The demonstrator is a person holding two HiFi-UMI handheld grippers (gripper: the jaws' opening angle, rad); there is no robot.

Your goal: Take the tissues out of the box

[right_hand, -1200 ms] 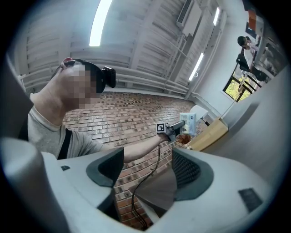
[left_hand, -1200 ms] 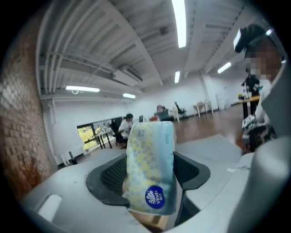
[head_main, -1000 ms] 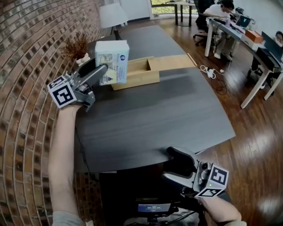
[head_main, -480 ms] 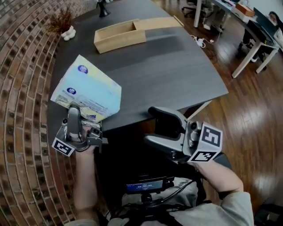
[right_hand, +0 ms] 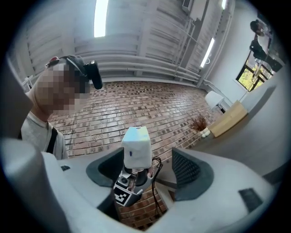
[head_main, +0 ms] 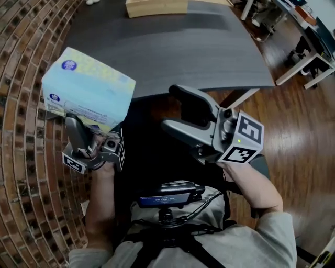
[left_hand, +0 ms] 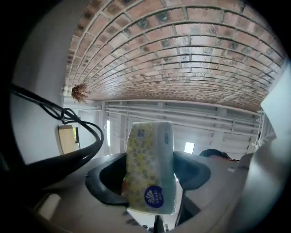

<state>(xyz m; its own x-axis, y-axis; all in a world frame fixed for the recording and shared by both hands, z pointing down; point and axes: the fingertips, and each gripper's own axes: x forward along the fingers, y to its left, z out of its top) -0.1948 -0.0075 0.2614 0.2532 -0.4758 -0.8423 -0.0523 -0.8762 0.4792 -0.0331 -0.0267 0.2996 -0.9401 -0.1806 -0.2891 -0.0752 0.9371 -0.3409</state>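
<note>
A soft pack of tissues point(head_main: 86, 89), pale blue and yellow with a round blue logo, is held up beside the table's near left corner. My left gripper point(head_main: 78, 124) is shut on its lower edge; in the left gripper view the pack point(left_hand: 150, 150) stands pinched between both jaws of the left gripper point(left_hand: 150, 175). The open wooden box point(head_main: 156, 7) lies far off at the table's back. My right gripper point(head_main: 171, 107) stands open and empty, its jaws turned toward the pack. Through the gap of the right gripper point(right_hand: 150, 169) I see the pack point(right_hand: 136, 146).
The dark grey table point(head_main: 172, 47) spreads ahead, its near edge just past both grippers. A brick wall point(head_main: 26, 157) runs along the left. A black device point(head_main: 167, 194) sits at the person's chest. White desks point(head_main: 309, 63) stand on the wood floor at right.
The left gripper has carried the tissue pack from above the wooden box back toward the person, past the table's near edge. The right gripper has risen and turned toward the pack.
</note>
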